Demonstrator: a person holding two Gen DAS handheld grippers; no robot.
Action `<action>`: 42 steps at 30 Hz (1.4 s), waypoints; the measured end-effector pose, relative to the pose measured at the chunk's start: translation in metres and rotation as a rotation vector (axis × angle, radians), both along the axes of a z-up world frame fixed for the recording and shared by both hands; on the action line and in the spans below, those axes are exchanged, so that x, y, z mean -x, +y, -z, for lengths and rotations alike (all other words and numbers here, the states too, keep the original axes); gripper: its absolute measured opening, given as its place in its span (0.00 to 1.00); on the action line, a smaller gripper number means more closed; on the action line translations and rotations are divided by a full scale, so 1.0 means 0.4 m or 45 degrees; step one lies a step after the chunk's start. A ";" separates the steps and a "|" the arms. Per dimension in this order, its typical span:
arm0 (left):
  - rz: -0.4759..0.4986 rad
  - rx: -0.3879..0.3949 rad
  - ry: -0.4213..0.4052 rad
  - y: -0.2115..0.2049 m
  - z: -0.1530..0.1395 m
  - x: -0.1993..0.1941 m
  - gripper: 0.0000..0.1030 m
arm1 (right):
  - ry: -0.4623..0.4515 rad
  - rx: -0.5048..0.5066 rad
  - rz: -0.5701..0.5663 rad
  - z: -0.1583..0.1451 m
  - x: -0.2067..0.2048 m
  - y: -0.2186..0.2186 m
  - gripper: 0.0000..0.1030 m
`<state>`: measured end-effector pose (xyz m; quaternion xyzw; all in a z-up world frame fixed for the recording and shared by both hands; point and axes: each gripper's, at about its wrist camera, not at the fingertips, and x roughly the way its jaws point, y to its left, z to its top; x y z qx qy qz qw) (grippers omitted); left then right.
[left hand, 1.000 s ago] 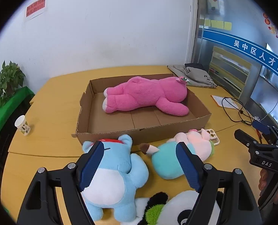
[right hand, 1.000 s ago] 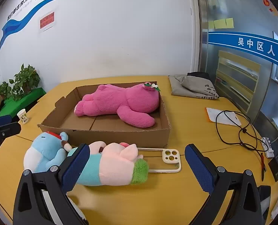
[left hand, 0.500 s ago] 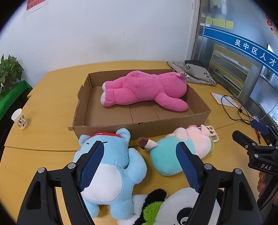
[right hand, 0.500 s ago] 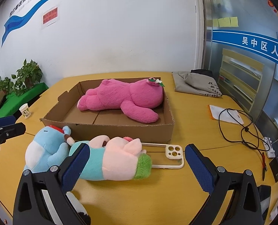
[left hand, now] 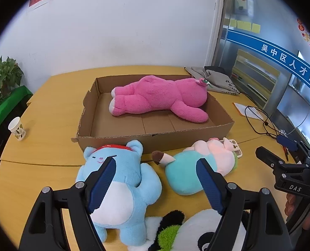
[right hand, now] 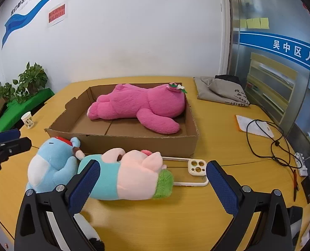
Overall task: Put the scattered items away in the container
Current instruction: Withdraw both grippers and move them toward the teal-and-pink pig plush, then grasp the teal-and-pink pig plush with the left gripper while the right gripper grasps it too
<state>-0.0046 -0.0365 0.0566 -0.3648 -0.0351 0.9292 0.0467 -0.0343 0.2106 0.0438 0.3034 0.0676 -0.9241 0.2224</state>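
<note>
Both the left gripper [left hand: 156, 186] and right gripper [right hand: 152, 185] hover with jaws apart and empty, the teal-and-pink plush [right hand: 129, 175] lying crosswise nearest the right one, just before the cardboard box [right hand: 138, 144].

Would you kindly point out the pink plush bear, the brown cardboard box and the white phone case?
pink plush bear [left hand: 161, 98]: left wrist view, its back.
brown cardboard box [right hand: 138, 144]: right wrist view, near outer wall.
white phone case [right hand: 196, 166]: right wrist view, camera cutout end.
</note>
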 end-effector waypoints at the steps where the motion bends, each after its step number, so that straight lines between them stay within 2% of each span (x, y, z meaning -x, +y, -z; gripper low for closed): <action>1: 0.002 -0.001 -0.002 0.000 0.002 -0.001 0.77 | 0.003 -0.005 -0.003 0.000 -0.001 -0.001 1.00; 24: 0.045 -0.020 -0.065 0.027 0.038 0.019 0.77 | -0.047 -0.002 -0.011 0.029 0.016 0.011 1.00; 29: 0.125 -0.109 -0.132 0.043 0.064 0.043 0.77 | -0.081 0.021 0.001 0.045 0.040 0.033 1.00; 34: 0.236 -0.233 -0.254 0.063 0.110 0.093 0.77 | -0.139 0.056 0.044 0.070 0.076 0.075 1.00; 39: 0.334 -0.429 -0.459 0.067 0.201 0.194 0.77 | -0.191 0.072 0.005 0.099 0.101 0.090 1.00; 42: 0.325 -0.454 -0.533 0.068 0.249 0.244 0.77 | -0.206 0.076 -0.057 0.116 0.116 0.080 1.00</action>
